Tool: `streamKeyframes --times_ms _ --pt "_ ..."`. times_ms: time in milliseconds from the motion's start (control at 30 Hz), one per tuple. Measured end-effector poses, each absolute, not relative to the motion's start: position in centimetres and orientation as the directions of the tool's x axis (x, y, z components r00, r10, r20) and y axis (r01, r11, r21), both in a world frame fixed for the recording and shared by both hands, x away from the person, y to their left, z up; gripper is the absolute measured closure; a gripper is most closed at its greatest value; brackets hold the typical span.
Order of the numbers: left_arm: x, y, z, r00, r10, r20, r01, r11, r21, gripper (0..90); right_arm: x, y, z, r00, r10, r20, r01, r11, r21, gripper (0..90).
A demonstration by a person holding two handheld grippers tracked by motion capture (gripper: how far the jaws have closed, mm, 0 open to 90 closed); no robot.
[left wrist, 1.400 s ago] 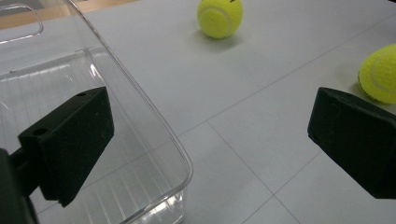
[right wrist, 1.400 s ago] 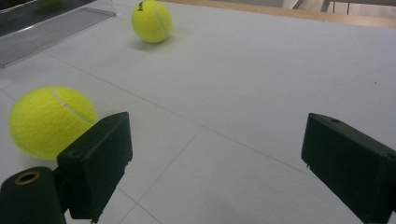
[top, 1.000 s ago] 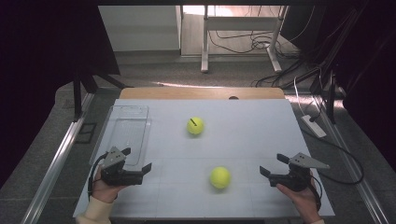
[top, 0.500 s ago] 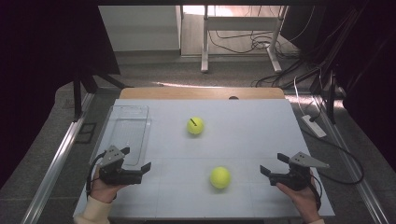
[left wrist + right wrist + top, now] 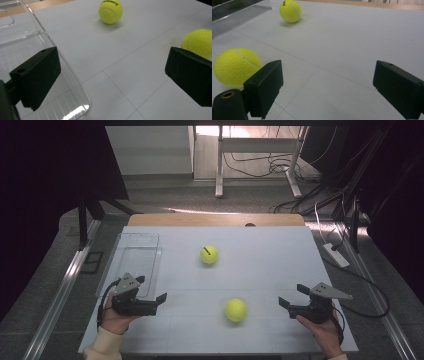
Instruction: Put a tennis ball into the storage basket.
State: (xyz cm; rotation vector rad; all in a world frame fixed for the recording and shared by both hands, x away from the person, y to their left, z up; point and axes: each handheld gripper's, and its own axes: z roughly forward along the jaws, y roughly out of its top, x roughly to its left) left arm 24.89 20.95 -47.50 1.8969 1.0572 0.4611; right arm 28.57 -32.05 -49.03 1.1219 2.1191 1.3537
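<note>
Balls: from the high view I see a near tennis ball [image 5: 235, 310] between my two grippers and a far tennis ball [image 5: 209, 254] well apart from it toward the middle of the white bench [image 5: 270, 265].
Left gripper [image 5: 154, 296]: released, jaws wide apart, nothing between them; it sits at the near end of the clear tray [image 5: 131, 255].
Right gripper [image 5: 291, 296]: released too, jaws spread, pointing toward the near ball and apart from it.
Left gripper view: I can read black print on the far ball, too small to make out from above; the near ball is partly hidden behind one jaw.
Right gripper view: the near ball sits beside one jaw, its lower edge cut off by it.
Tray: empty as far as I can see; its transparent walls are hard to trace from above.
</note>
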Motion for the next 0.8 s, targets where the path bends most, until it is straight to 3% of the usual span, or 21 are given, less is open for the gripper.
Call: streamKeyframes --times_ms 800 --pt "25.9 18.8 -46.2 0.640 0.766 -0.069 0.454 -0.304 0.838 2.3 28.5 -31.8 -49.0 -0.612 0.787 0.080 0.409 0.229 0.883 9.8"
